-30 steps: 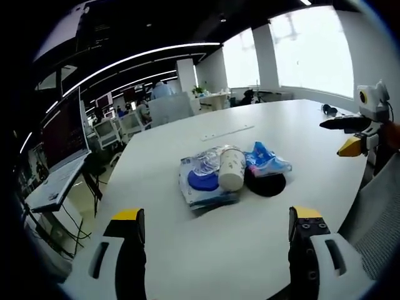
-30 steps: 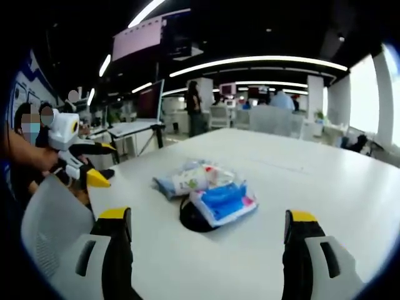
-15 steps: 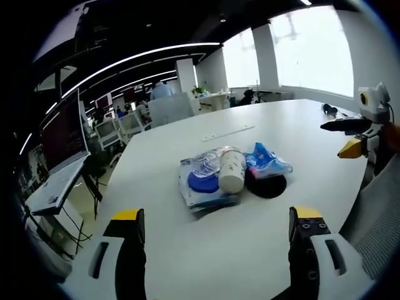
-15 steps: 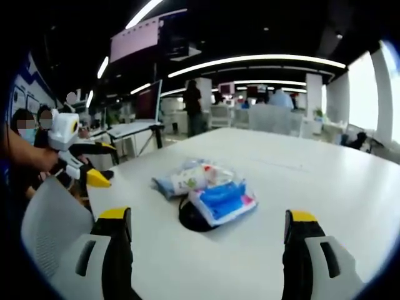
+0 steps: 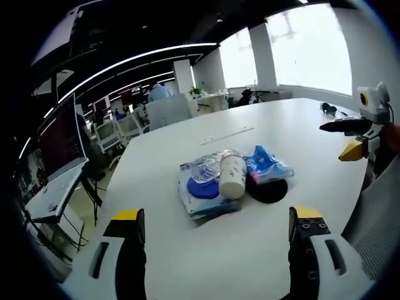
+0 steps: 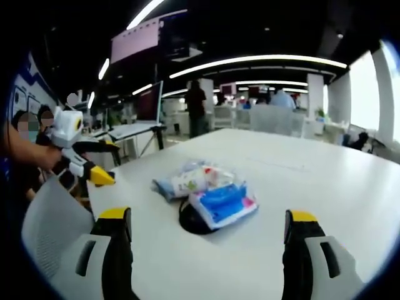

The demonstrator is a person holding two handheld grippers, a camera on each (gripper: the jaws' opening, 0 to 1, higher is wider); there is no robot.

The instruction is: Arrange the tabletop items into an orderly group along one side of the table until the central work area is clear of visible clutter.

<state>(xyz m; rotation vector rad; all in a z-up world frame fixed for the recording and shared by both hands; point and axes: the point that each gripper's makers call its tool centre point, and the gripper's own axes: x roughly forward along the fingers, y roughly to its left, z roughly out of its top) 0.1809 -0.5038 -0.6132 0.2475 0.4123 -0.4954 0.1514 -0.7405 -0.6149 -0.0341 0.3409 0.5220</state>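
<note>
Both grippers are hovering off the near edge of the white table (image 5: pixel 294 125), and neither is touching anything. The left gripper (image 5: pixel 215 240) is holding its jaws spread wide with nothing between them. Same story for the right gripper (image 6: pixel 209 240): jaws parted, released, empty.

All the clutter is sitting in one heap mid-table, ahead of both grippers. In the left gripper view, one paper cup (image 5: pixel 232 176) is lying on its side, resting on a clear packet (image 5: pixel 199 184) with a blue disc showing inside. Just right of the cup, one blue packet (image 5: pixel 267 165) is overlapping one black round thing (image 5: pixel 267 189). So that is four things, all touching.

In the right gripper view the blue packet (image 6: pixel 224 203) is lying nearest, on top of the black round thing (image 6: pixel 187 222), with the clear packet (image 6: pixel 187 178) behind.

At the far right of the table, something small and dark (image 5: pixel 329 109) is lying well apart from the heap.
</note>
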